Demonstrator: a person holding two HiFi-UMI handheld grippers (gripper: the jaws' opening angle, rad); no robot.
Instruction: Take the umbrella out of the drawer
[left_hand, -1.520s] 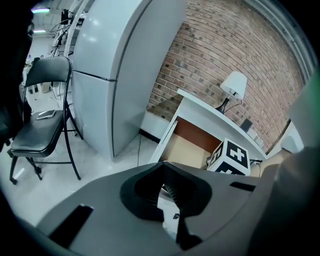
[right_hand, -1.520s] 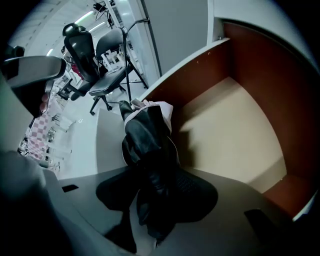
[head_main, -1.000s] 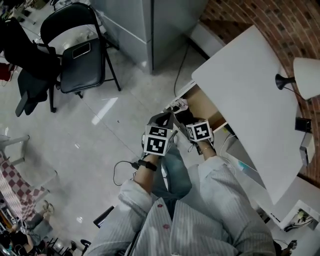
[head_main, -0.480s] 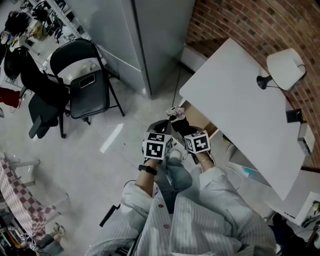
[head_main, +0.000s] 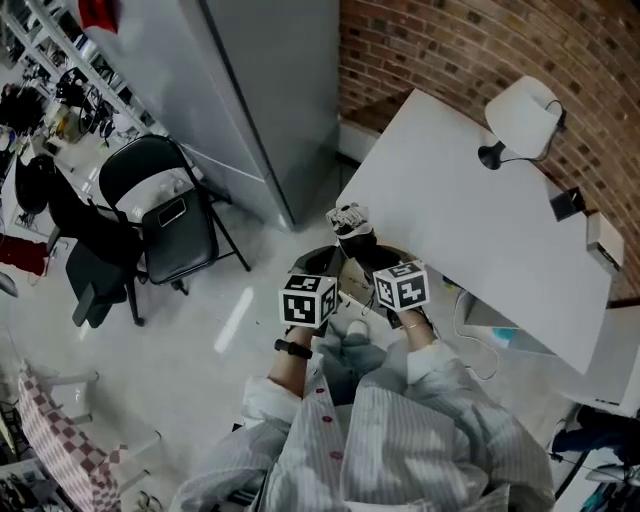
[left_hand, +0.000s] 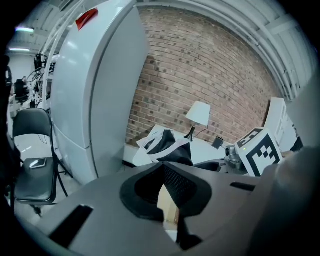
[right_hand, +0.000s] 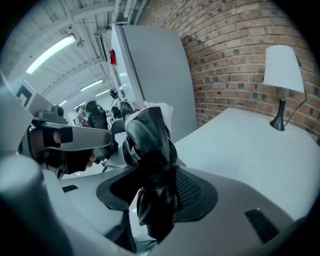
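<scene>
Jaws pinched together on nothing at the grey left gripper; just right of it, the matching right gripper is clamped on the black folded fabric umbrella, white-trimmed, which pokes up beside the flat white table's near corner.

The table stands to my right, against the brick wall behind it, with a lamp on its far corner. A tall cabinet stands ahead, left of the table, and a folding chair further left. The umbrella juts forward from my right tongs, beside the table's near corner. My left tongs are just left of them.
</scene>
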